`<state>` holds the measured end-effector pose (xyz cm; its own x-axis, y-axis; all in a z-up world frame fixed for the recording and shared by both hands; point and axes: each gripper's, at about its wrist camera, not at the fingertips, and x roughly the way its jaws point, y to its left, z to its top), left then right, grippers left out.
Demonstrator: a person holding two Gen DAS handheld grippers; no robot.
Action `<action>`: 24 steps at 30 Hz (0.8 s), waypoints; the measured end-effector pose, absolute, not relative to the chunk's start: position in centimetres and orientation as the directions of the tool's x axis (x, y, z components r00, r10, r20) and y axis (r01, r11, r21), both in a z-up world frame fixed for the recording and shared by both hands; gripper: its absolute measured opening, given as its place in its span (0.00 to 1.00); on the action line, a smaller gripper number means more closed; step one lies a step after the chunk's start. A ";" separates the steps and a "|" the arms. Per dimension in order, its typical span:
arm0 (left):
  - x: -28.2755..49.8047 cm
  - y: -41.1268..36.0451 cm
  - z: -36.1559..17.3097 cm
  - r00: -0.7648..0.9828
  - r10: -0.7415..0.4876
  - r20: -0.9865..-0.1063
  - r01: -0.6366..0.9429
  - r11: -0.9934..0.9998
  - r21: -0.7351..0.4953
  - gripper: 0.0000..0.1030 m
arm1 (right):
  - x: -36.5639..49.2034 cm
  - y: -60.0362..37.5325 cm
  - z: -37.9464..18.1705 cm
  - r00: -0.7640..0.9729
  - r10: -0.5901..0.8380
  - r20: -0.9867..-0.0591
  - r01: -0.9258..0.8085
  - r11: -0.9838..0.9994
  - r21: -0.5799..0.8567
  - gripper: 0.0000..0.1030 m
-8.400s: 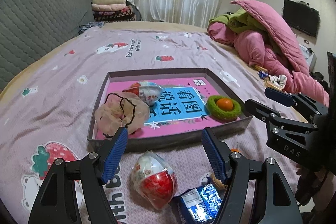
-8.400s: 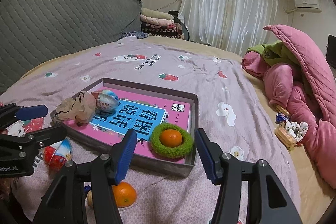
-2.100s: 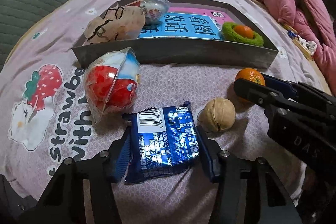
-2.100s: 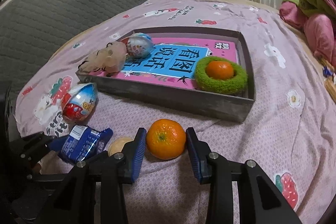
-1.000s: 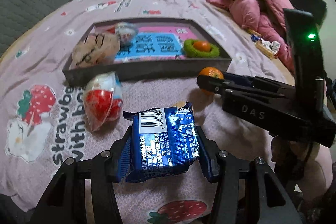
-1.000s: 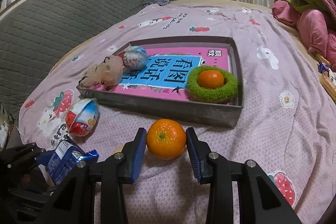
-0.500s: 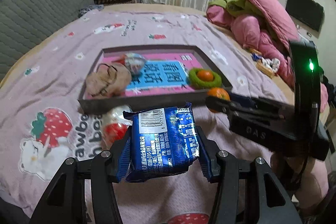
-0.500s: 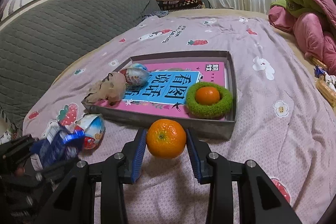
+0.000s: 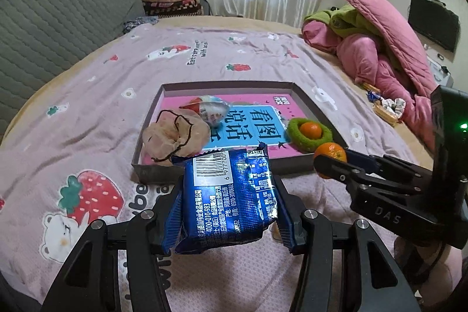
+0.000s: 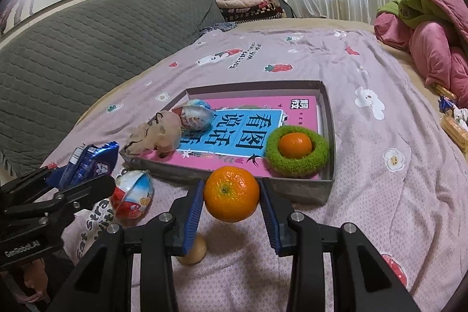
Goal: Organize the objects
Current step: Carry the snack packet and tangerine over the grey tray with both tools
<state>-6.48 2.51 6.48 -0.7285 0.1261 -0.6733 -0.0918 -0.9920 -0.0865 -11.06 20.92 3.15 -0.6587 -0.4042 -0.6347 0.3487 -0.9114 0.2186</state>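
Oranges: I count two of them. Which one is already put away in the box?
The orange sitting in the green ring inside the grey box. The other orange is clamped in the right gripper, lifted in front of the box.

"4000-010-983" on blue snack packet [image 9: 228, 195]; "DAS" on right gripper [image 9: 336, 163]; "看图说话" on pink book [image 10: 251, 127].

Both units same build: matte black angular linkage arms, silver round-head screws at the pivots, blue ribbed fingers [image 10: 193, 212]. Left hand-held gripper [image 9: 229, 205] body has "GenRobot.AI" in white on its side; right hand-held gripper [image 10: 231, 211] shows "DAS" lettering, tall black housing, green LED lit.
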 end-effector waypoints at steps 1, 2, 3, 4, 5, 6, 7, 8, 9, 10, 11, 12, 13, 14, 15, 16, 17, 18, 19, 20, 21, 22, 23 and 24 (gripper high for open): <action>-6.6 2.4 6.5 -0.731 0.124 -0.671 -0.090 -0.992 -0.085 0.55 | -11.1 20.8 3.2 -0.659 -0.407 -0.633 0.350 -0.910 0.222 0.38; -6.7 2.4 6.4 -0.733 0.118 -0.670 -0.088 -0.993 -0.079 0.55 | -11.1 20.8 3.3 -0.661 -0.408 -0.630 0.349 -0.910 0.223 0.38; -6.7 2.4 6.4 -0.734 0.118 -0.669 -0.088 -0.993 -0.078 0.54 | -11.1 20.7 3.4 -0.664 -0.408 -0.627 0.347 -0.910 0.224 0.38; -6.8 2.4 6.4 -0.737 0.121 -0.665 -0.089 -0.993 -0.082 0.54 | -11.2 20.6 3.5 -0.665 -0.410 -0.625 0.349 -0.910 0.225 0.38; -6.8 2.3 6.4 -0.740 0.123 -0.661 -0.091 -0.992 -0.083 0.55 | -11.2 20.4 3.6 -0.669 -0.406 -0.623 0.349 -0.911 0.219 0.38; -6.9 2.4 6.4 -0.744 0.118 -0.657 -0.091 -0.993 -0.075 0.55 | -11.2 20.3 3.6 -0.672 -0.401 -0.623 0.348 -0.913 0.212 0.38; -6.9 2.4 6.3 -0.750 0.111 -0.652 -0.090 -0.994 -0.066 0.55 | -11.2 20.1 3.6 -0.672 -0.399 -0.625 0.350 -0.914 0.206 0.38; -7.0 2.3 6.2 -0.754 0.104 -0.649 -0.088 -0.994 -0.057 0.55 | -11.3 19.9 3.6 -0.670 -0.397 -0.628 0.353 -0.914 0.201 0.38; -7.1 2.3 6.1 -0.753 0.102 -0.649 -0.088 -0.995 -0.055 0.55 | -11.3 19.7 3.5 -0.671 -0.391 -0.629 0.350 -0.916 0.196 0.38; -7.3 2.2 6.0 -0.751 0.108 -0.652 -0.089 -0.994 -0.062 0.55 | -11.4 19.6 3.5 -0.671 -0.391 -0.630 0.351 -0.916 0.195 0.38; -7.4 2.1 5.9 -0.748 0.114 -0.654 -0.091 -0.993 -0.070 0.55 | -11.4 19.4 3.4 -0.671 -0.391 -0.630 0.353 -0.916 0.192 0.38; -7.5 2.0 5.8 -0.749 0.119 -0.651 -0.092 -0.993 -0.075 0.55 | -11.5 19.3 3.5 -0.674 -0.386 -0.630 0.351 -0.917 0.187 0.38; -7.6 2.0 5.7 -0.750 0.119 -0.650 -0.093 -0.993 -0.074 0.54 | -11.5 19.2 3.4 -0.674 -0.383 -0.631 0.352 -0.918 0.180 0.38; -7.7 1.9 5.7 -0.753 0.118 -0.647 -0.093 -0.993 -0.073 0.55 | -11.6 19.1 3.4 -0.677 -0.377 -0.632 0.351 -0.920 0.172 0.38; -7.7 1.8 5.7 -0.762 0.113 -0.637 -0.092 -0.994 -0.067 0.55 | -11.6 19.1 3.4 -0.679 -0.373 -0.632 0.350 -0.922 0.168 0.38; -7.8 1.9 5.7 -0.767 0.107 -0.632 -0.090 -0.994 -0.058 0.55 | -11.7 19.0 3.4 -0.679 -0.372 -0.633 0.351 -0.922 0.166 0.38; -8.0 1.8 5.7 -0.769 0.104 -0.630 -0.089 -0.995 -0.055 0.55 | -11.8 19.0 3.4 -0.679 -0.372 -0.633 0.350 -0.922 0.166 0.38; -8.1 1.6 5.7 -0.769 0.111 -0.630 -0.089 -0.994 -0.066 0.55 | -11.8 18.9 3.4 -0.679 -0.373 -0.632 0.350 -0.921 0.168 0.38; -8.3 1.5 5.6 -0.771 0.113 -0.627 -0.086 -0.994 -0.072 0.55 | -11.9 18.8 3.4 -0.677 -0.377 -0.632 0.352 -0.920 0.172 0.38; -8.5 1.4 5.6 -0.771 0.107 -0.628 -0.082 -0.994 -0.068 0.55 | -11.9 18.8 3.4 -0.678 -0.375 -0.632 0.350 -0.921 0.171 0.38; -8.7 1.3 5.5 -0.769 0.105 -0.630 -0.079 -0.994 -0.069 0.55 | -12.0 18.7 3.3 -0.679 -0.372 -0.633 0.348 -0.922 0.170 0.38; -8.9 1.1 5.5 -0.769 0.107 -0.630 -0.076 -0.994 -0.076 0.55 | -12.1 18.7 3.3 -0.677 -0.373 -0.635 0.349 -0.922 0.169 0.38; -9.0 1.0 5.4 -0.769 0.107 -0.631 -0.072 -0.994 -0.081 0.55 | -12.1 18.6 3.3 -0.680 -0.370 -0.633 0.347 -0.923 0.167 0.38; -9.2 0.9 5.4 -0.766 0.107 -0.634 -0.071 -0.994 -0.082 0.55 | -12.2 18.6 3.4 -0.681 -0.369 -0.633 0.344 -0.924 0.168 0.38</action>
<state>-9.23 0.90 5.42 -0.7655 0.1073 -0.6344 -0.0711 -0.9941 -0.0823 -12.22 18.56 3.35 -0.6806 -0.3687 -0.6331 0.3444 -0.9237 0.1678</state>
